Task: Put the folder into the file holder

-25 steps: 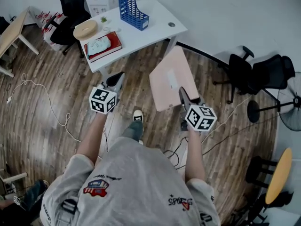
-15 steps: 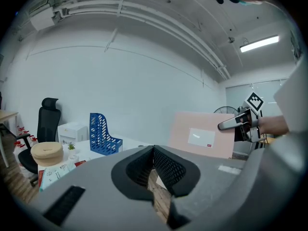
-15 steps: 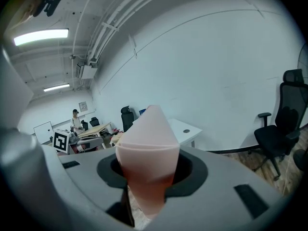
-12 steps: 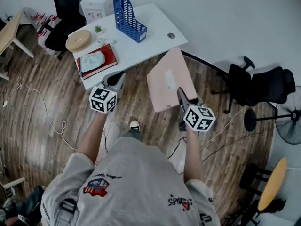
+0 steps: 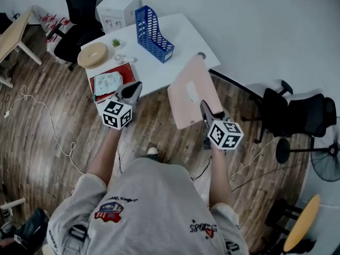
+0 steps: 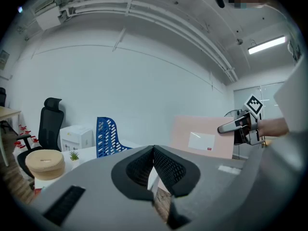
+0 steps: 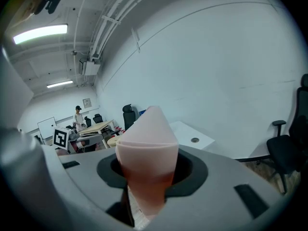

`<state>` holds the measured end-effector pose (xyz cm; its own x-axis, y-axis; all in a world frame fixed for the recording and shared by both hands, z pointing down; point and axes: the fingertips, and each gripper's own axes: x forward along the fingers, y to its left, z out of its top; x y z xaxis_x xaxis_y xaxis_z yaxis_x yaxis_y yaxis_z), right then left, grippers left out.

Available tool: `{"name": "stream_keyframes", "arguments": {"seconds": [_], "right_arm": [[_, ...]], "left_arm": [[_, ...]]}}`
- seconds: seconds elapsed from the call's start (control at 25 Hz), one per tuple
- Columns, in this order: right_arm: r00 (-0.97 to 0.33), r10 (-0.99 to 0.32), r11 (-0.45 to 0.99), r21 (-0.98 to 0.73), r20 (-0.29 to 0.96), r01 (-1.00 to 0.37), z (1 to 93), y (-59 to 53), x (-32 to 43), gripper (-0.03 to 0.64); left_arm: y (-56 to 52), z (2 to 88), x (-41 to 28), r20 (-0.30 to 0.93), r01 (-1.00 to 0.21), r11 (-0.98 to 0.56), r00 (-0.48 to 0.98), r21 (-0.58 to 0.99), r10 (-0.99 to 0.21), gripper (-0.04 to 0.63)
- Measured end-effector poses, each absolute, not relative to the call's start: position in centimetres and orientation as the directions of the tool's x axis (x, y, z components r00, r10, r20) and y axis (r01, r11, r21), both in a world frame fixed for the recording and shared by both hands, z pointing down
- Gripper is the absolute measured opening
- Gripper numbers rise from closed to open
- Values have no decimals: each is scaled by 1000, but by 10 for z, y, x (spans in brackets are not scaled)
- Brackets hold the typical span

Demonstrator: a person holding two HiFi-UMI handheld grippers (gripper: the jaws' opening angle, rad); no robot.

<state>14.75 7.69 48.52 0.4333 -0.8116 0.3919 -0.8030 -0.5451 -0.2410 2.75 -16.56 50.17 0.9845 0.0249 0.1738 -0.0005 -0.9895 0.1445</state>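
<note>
A blue mesh file holder (image 5: pixel 153 26) stands upright on the white table (image 5: pixel 183 33); it also shows in the left gripper view (image 6: pixel 107 136). My right gripper (image 5: pixel 204 108) is shut on the lower edge of a pink folder (image 5: pixel 190 92), which it holds up off the table's near right corner. In the right gripper view the folder (image 7: pixel 147 138) bulges between the jaws of that gripper (image 7: pixel 146 179). My left gripper (image 5: pixel 130 91) hovers over the table's front edge by a red book (image 5: pixel 101 82). Its pads (image 6: pixel 163 165) meet with nothing between them.
On the table are a round beige box (image 5: pixel 92 54), a small plant (image 5: pixel 116 42) and the red book with a packet on it. A white box (image 5: pixel 118 8) and a black chair (image 5: pixel 79 12) stand behind. More chairs (image 5: pixel 297 113) and cables (image 5: pixel 48 126) lie on the wood floor.
Both grippers and the pink folder have come closer to the table. The left gripper now hangs over the table's front edge, and the folder's top reaches the table corner.
</note>
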Motion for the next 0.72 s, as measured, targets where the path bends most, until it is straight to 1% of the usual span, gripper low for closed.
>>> {"name": "stream_keyframes", "arguments": {"seconds": [0.24,0.4,0.56,0.72], "right_arm": [[362,-857,-457,-218,368,-862,475,20,159,164],[298,-889,-385,-216,348,-897,473,-18,166,164],[212,-915,-298,-222,344,-928,475,-61,183,164],[83,-936,-168,-227,342,-959,479,-112,199,164]], "left_arm": [[-205,505,31,175,-64,-988,984,139,-39,6],[-229,512,25,179,-130,-982,978,140,-104,6],[-255,511,24,181,-218,-967,964,134,-192,6],[-282,507,15,187,-345,-930,929,128,-319,6]]}}
